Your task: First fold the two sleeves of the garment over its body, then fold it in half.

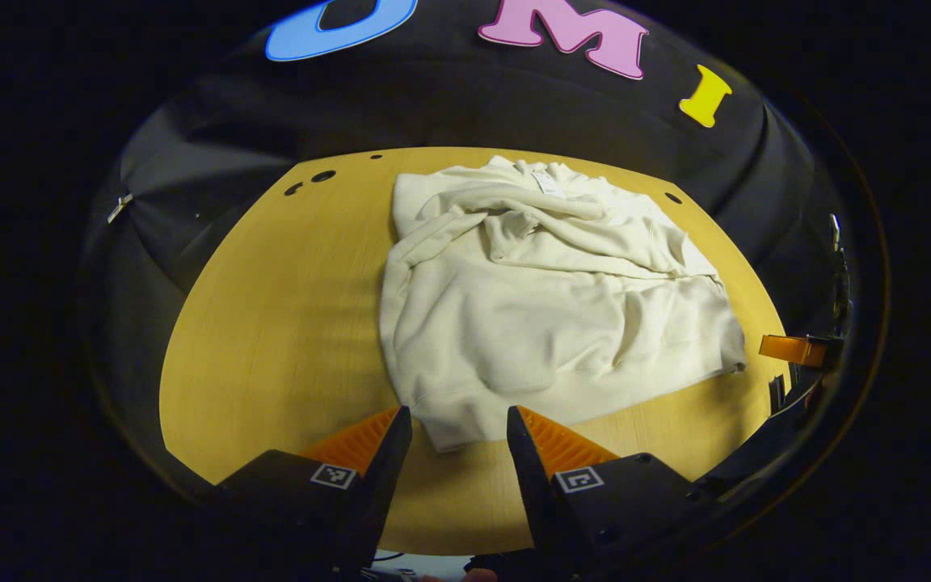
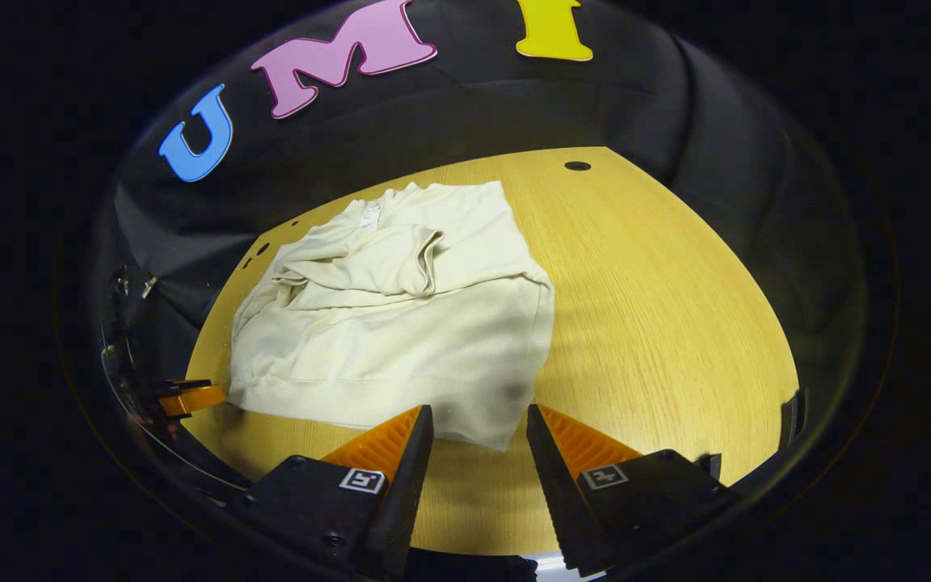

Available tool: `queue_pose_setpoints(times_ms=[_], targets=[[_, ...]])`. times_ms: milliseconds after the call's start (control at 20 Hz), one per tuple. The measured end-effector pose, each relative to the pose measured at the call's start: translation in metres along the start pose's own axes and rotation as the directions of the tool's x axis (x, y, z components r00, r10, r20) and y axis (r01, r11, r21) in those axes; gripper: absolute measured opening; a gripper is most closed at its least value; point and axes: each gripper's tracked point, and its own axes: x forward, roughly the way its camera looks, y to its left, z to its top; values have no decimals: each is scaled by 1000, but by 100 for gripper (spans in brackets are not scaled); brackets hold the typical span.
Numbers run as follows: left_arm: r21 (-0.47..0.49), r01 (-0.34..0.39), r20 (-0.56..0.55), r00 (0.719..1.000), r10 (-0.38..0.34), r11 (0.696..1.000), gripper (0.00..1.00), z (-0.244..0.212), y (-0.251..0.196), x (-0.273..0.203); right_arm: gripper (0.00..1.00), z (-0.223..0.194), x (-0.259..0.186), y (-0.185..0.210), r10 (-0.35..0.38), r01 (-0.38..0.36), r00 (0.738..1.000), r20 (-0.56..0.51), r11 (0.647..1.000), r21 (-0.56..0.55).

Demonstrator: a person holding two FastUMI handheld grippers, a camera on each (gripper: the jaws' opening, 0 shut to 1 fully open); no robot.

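left gripper (image 1: 459,420): I'm holding it spread, empty, hem corner between its tips.
right gripper (image 2: 479,420): spread, empty, other corner ahead.
garment (image 1: 546,299): lying sleeves-folded on table (image 1: 271,323).
room: bare wood flanking both.

The cream garment (image 1: 546,307) lies on the wooden table (image 1: 288,323), both sleeves folded across it, the left claw (image 1: 459,420) spread apart just above its hem corner.

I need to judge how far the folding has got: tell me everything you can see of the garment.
The garment is a cream, soft knit sweatshirt lying on the wooden table. Both sleeves lie folded across its upper body, rumpled; a neck tag shows at the far collar. The ribbed hem lies nearest. It is not yet halved. Nothing grips it.
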Motion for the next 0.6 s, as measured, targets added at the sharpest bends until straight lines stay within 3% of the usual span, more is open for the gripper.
queue_pose_setpoints(times_ms=[600], targets=[[-72, 55, -64, 996, -60, 996, 74, -13, -10, 15, 72, -23, 20, 1, -15, 17, 997, -77, 999, 32]])
